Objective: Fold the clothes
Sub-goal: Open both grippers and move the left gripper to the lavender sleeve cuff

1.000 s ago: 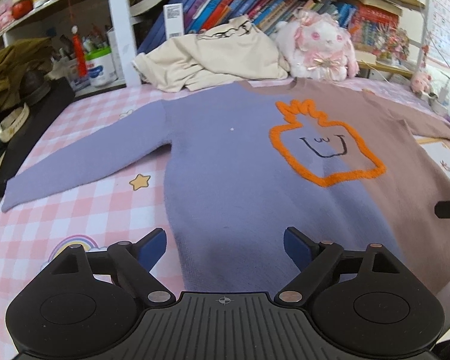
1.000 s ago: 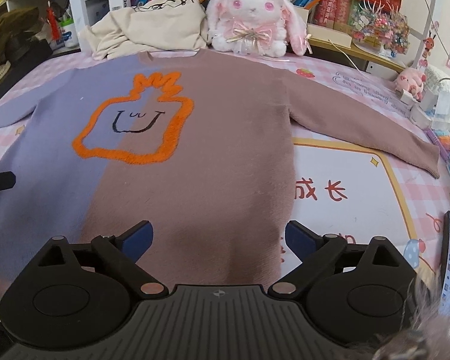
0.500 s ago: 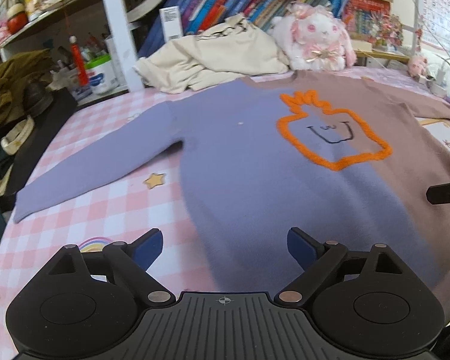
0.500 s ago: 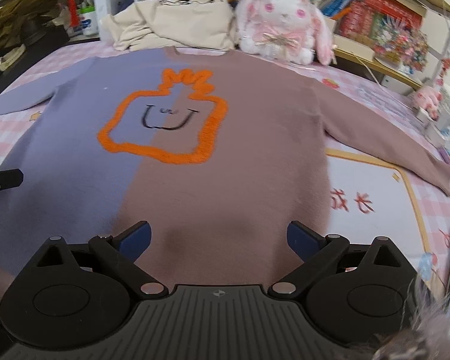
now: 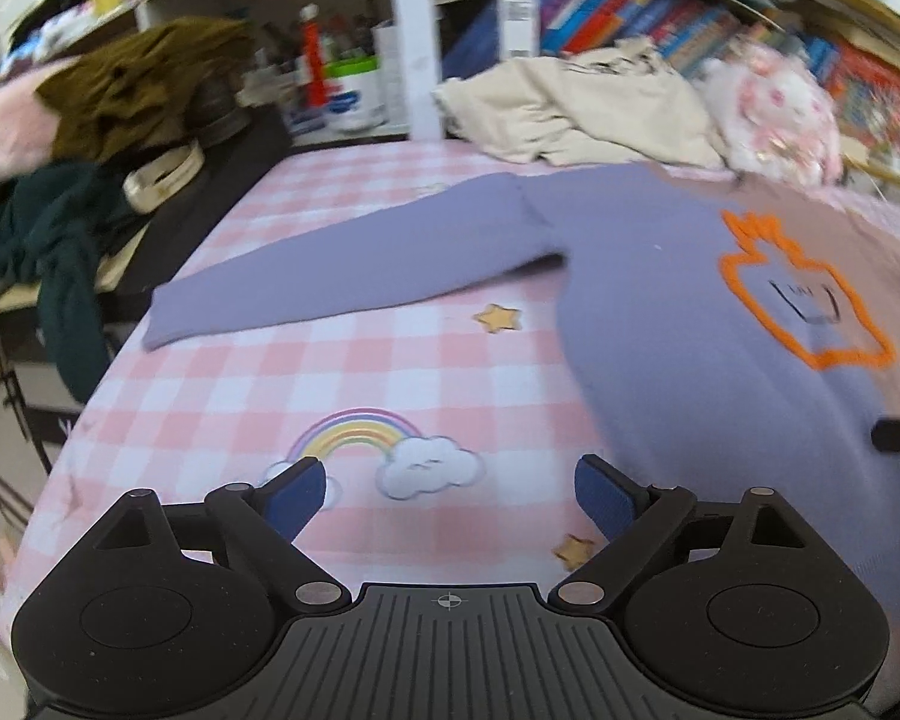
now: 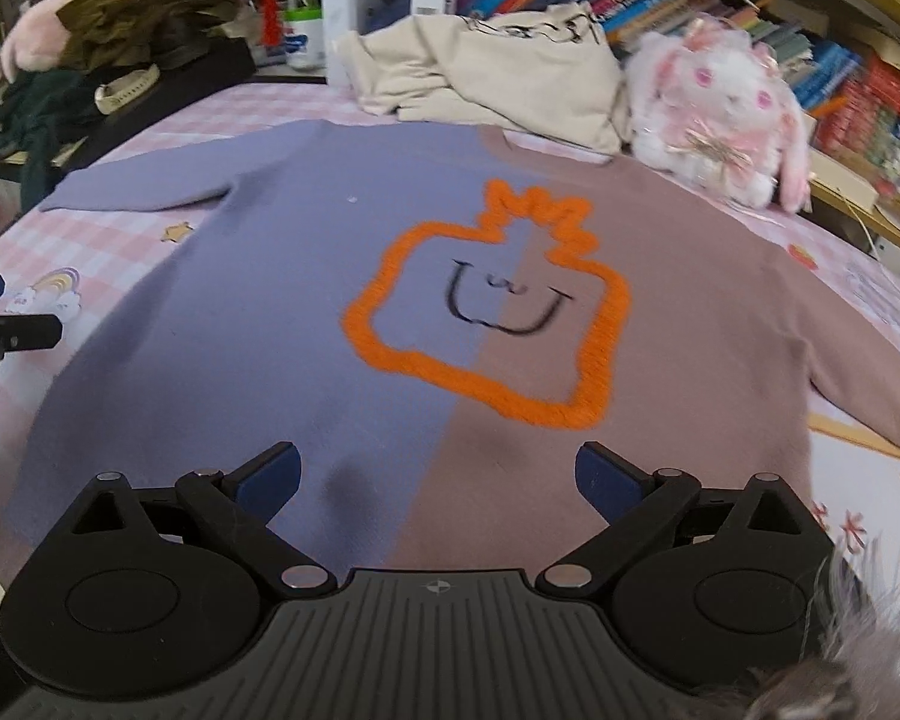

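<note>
No fold is made yet: sweater [image 6: 306, 360] lies flat on the checked cloth [image 5: 306, 384], sleeves spread, while left gripper [image 5: 447, 489] and right gripper [image 6: 438, 474] hover over its hem, jaws wide and empty.

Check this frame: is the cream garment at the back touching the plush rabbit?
Touching. The right wrist view shows the cream garment spilling against the plush rabbit, with no bedsheet visible between them.

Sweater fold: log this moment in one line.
step: pre-grasp | sweater: flat, sleeves spread | left gripper: open, over tablecloth | right gripper: open, over hem
</note>
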{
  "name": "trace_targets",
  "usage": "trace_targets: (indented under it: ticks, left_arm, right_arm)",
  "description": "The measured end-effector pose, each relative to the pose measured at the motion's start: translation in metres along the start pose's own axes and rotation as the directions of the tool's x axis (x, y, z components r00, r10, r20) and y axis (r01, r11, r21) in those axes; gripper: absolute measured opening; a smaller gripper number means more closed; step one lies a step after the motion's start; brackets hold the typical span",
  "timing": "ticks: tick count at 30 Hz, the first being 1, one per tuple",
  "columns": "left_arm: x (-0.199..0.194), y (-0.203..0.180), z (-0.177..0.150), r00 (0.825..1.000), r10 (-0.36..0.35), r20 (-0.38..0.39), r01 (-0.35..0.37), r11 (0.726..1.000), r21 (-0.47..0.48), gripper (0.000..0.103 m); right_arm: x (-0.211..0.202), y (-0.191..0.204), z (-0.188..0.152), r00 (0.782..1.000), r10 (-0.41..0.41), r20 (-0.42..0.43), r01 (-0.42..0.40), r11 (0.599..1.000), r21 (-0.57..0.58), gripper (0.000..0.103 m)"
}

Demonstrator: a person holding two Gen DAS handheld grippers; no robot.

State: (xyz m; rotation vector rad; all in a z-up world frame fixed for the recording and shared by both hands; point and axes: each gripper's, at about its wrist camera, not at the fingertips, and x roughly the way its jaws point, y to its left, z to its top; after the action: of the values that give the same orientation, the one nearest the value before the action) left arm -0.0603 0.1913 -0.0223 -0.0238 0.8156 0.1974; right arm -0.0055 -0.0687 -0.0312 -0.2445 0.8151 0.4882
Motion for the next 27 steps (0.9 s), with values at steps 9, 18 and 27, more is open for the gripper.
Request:
trace_targets:
  ticks: [9,18,27]
  left_arm:
    - [0.025,0.054,0.026,0.999,0.033,0.025,-0.027,0.971,-0.237,0.092]
    - [0.058,0.101,0.045,0.983,0.175,0.056,-0.142,0.917,-0.373,0.082]
    - [0.092,0.15,0.05,0.958,0.286,0.002,-0.252,0.849,-0.463,0.065]
  right_arm:
    - [0.008,0.008,0.01,0.997,0.014,0.074,-0.013,1.0,-0.011,0.103]
    - [-0.008,0.003,0.016,0.984,0.048,0.171,-0.053,0.998,0.023,0.103]
    - [-0.02,0.003,0.016,0.978,0.049,0.202,-0.044,0.999,-0.03,0.103]
